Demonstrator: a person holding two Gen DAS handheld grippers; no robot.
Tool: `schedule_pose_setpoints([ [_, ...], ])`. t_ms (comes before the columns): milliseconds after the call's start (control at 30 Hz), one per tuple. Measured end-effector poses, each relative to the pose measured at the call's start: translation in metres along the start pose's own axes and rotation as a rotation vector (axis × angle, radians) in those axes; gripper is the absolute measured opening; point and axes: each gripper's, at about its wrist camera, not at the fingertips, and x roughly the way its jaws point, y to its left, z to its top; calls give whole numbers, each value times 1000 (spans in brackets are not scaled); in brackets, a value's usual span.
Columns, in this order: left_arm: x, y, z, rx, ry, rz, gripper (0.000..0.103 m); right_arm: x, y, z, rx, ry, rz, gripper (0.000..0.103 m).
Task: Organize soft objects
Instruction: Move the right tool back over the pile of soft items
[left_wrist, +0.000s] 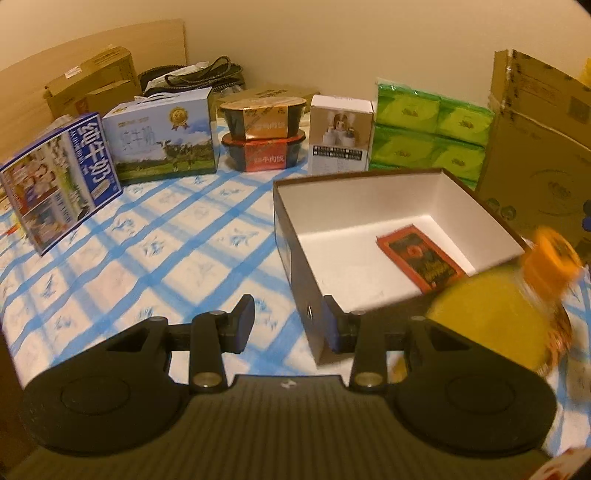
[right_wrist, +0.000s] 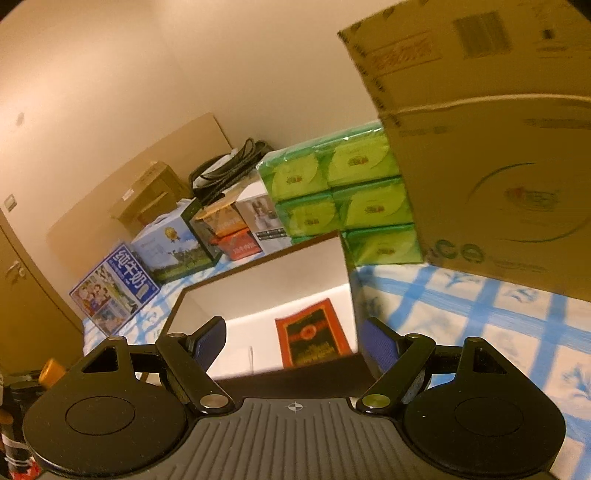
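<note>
An open dark box with a white inside (left_wrist: 354, 221) stands on the blue checked cloth; it also shows in the right wrist view (right_wrist: 266, 288). A flat red and black packet (left_wrist: 417, 256) lies on its floor, also seen in the right wrist view (right_wrist: 314, 338). My left gripper (left_wrist: 290, 321) is open and empty at the box's near left corner. My right gripper (right_wrist: 295, 341) is open and empty just above the box's near edge. A blurred yellow and orange object (left_wrist: 517, 295) is at the box's near right corner; I cannot tell what it is.
Along the back stand two milk cartons (left_wrist: 162, 140), stacked food bowls (left_wrist: 264, 133), a white box (left_wrist: 340, 134) and a green tissue pack (left_wrist: 428, 129). A big cardboard box (left_wrist: 535, 147) stands at right, close in the right wrist view (right_wrist: 498, 147).
</note>
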Motion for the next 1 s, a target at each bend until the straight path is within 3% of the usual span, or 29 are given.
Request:
schedule_pose_setpoints([
  [467,-91,-6,-72,-118,-17,21,36,-90,4,-74,-59,57,-53,81],
  [633,-114,-17,-90,-142,-43,45,36,-100,15,-109,-156,111,-80,81],
  [1000,-128,-57,-150,-173,40,48,36,-89,25,-169,-291,234,-65,76],
])
